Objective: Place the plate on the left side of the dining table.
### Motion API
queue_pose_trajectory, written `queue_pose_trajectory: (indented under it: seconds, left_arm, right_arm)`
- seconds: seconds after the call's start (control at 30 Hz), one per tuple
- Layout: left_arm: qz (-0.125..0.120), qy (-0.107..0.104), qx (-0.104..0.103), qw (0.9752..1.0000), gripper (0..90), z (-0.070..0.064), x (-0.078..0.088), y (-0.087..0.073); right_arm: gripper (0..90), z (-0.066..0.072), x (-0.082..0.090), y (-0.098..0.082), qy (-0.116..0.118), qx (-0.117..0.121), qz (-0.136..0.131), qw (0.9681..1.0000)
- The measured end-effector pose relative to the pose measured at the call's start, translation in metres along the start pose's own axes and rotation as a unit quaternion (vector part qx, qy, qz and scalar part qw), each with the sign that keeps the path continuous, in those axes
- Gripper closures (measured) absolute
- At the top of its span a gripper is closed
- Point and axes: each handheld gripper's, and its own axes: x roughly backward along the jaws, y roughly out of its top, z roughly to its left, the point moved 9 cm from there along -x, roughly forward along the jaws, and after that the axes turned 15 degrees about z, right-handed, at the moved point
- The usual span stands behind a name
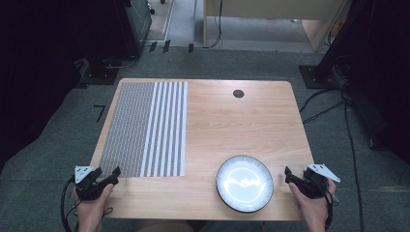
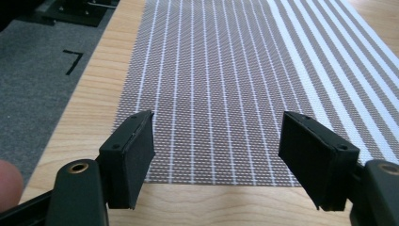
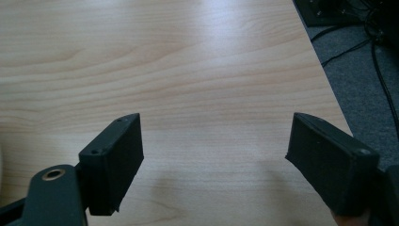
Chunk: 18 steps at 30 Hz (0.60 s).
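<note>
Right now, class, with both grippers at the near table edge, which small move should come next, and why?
Probably ease the left gripper forward onto the placemat's near edge: its jaws stand open, straddling that edge. The right gripper waits open beside the plate.

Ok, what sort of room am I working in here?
Probably a lab or office workspace set up for recording. A light wooden table stands on grey carpet, black cables trail over the floor beside dark equipment stands, and a woven striped placemat and a round white plate are laid out.
</note>
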Motion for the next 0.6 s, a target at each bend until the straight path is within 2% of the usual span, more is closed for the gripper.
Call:
queue_pose_trajectory:
  seconds: [0.23, 0.27, 0.43, 0.6]
  left_arm:
    - [0.001, -0.007, -0.012, 0.9999, 27.2, -0.011, 0.000, -0.002]
    - [0.003, -0.008, -0.014, 0.9999, 27.2, -0.014, 0.000, -0.002]
    - [0.004, -0.012, -0.020, 0.9997, 27.2, -0.020, 0.000, -0.003]
    - [0.005, -0.020, -0.032, 0.9993, 27.2, -0.032, -0.001, -0.005]
  right_arm:
    - [20.7, 0.007, 0.009, 0.002, 0.011, -0.012, -0.008, 0.9998]
    - [20.7, 0.009, 0.012, 0.002, 0.019, -0.017, -0.011, 0.9996]
    - [20.9, 0.014, 0.016, 0.001, 0.023, -0.016, -0.016, 0.9995]
    - [21.6, 0.024, 0.024, -0.001, 0.032, -0.006, -0.024, 0.9992]
